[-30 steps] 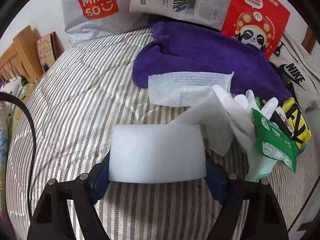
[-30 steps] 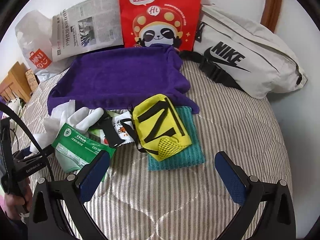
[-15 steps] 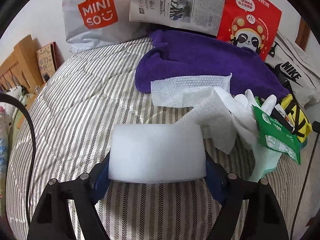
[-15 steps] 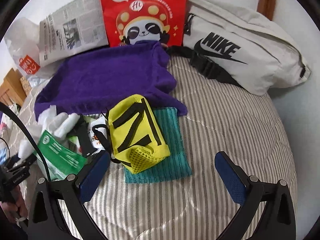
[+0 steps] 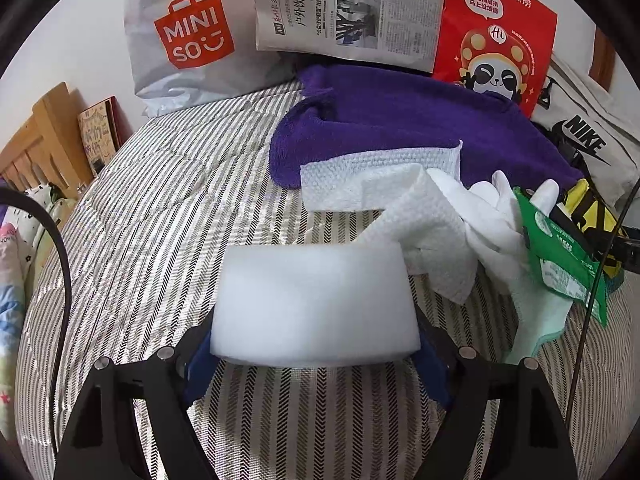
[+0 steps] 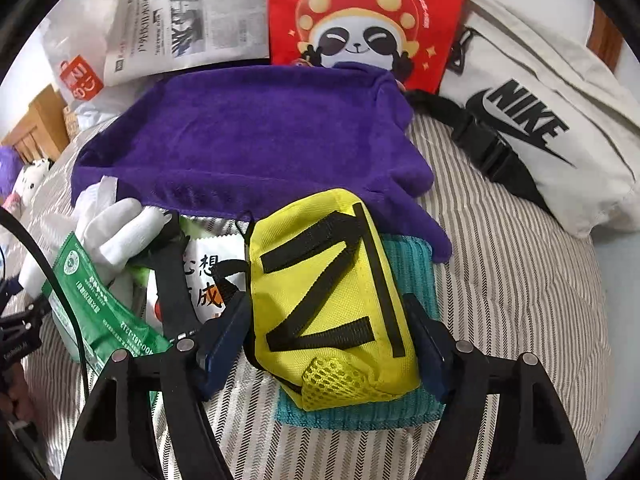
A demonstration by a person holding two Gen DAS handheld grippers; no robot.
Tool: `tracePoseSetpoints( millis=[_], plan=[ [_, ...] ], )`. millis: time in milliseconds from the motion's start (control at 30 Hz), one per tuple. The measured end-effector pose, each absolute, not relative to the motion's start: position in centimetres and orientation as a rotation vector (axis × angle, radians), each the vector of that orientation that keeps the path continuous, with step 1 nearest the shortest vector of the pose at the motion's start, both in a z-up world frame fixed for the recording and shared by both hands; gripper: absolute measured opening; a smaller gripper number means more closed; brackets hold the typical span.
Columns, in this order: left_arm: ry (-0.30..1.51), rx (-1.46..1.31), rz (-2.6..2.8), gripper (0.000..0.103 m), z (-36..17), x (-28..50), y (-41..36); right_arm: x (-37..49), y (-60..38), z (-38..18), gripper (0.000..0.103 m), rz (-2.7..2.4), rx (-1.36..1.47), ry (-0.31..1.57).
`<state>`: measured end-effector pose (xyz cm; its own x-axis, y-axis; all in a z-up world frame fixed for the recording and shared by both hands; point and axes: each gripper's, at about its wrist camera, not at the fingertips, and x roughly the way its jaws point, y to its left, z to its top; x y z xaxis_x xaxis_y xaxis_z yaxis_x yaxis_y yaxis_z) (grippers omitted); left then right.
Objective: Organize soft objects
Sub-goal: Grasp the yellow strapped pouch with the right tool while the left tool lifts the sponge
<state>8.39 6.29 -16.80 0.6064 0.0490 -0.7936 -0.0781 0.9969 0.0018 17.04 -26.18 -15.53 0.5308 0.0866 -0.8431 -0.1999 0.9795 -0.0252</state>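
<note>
Around yellow pouch, right claw closing.

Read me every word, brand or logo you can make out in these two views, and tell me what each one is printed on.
"MINISO": white plastic shopping bag.
"NIKE" with swoosh: cream waist bag.
"Hi" and "海底捞": red panda bag.
"户外饮用水应有": headline on the newspaper; its body text is too small to read.
"想" and "成": white snack packet, partly hidden.
Green wipes packet: print too small to read.
</note>
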Motion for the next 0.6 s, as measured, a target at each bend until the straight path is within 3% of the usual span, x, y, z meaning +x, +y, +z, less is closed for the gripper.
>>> tracePoseSetpoints(
  millis=[33, 67, 367, 400, 467, 600],
  plan=[
    [0.916, -0.034, 0.074, 0.082, -16.8, 8.4, 6.3, 16.9, -26.1, -15.4, 0.060, 0.173, -0.129, 0.991],
    [0.917, -0.034, 0.073, 0.082, -16.8, 8.4, 6.3, 16.6, -26.2, -15.2, 0.044, 0.185, -0.120, 0.987],
    [0.917, -0.036, 0.070, 0.082, -16.8, 8.4, 6.3, 15.9, -26.6, -15.2, 0.044, 0.249, -0.035, 1.010],
    [0.917, -0.036, 0.070, 0.082, -16.8, 8.4, 6.2, 16.2, -26.4, -15.2, 0.042, 0.245, -0.040, 1.003],
    [0.917, -0.036, 0.070, 0.082, -16.8, 8.4, 6.3, 16.6, -25.9, -15.2, 0.023, 0.243, -0.055, 0.991],
    [0.916, -0.035, 0.071, 0.082, -16.8, 8.4, 6.2, 16.9, -26.3, -14.8, 0.016, 0.265, -0.025, 1.010]
  ],
)
